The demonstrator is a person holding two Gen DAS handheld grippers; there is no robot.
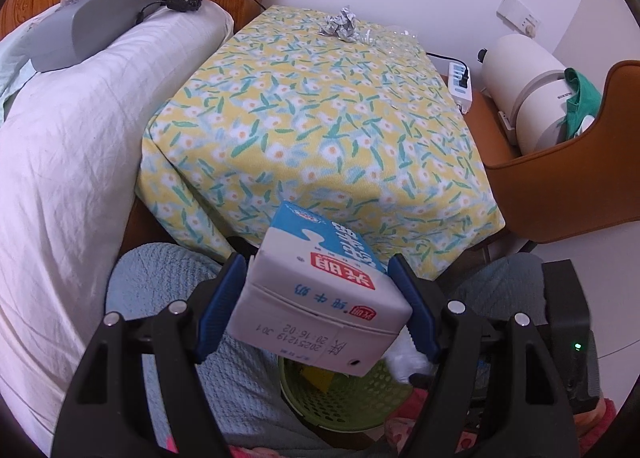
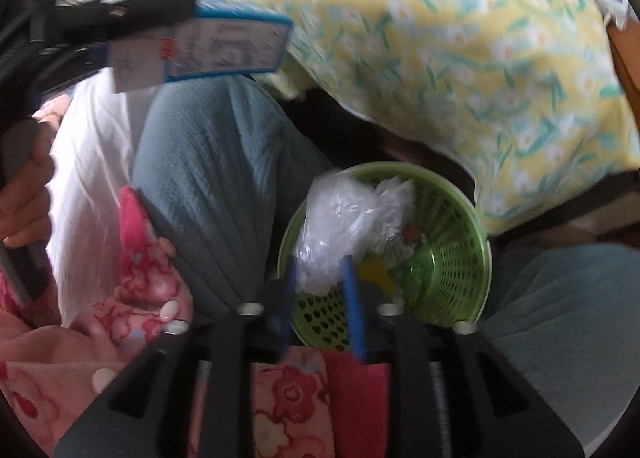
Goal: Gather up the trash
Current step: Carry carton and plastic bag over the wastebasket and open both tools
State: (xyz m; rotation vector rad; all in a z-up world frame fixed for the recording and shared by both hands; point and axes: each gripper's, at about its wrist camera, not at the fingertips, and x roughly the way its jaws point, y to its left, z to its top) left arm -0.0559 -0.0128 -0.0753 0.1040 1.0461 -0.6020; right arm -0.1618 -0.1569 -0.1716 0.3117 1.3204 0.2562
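Floral table (image 1: pixel 320 106); milk carton (image 1: pixel 320 290) hides basket (image 1: pixel 344 398).

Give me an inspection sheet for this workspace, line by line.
Surface: table under floral cloth.
Job's things: milk carton clamped in left claw; green basket below, holding a clear plastic bag; crumpled paper at the table's far edge.
Clutter: grey device on pillow; white appliance.
Grippers: right claw above the basket, open, bag between its fingers.
Cables: black cord into power strip.
Surroundings: bed, wooden headboard, wall socket.
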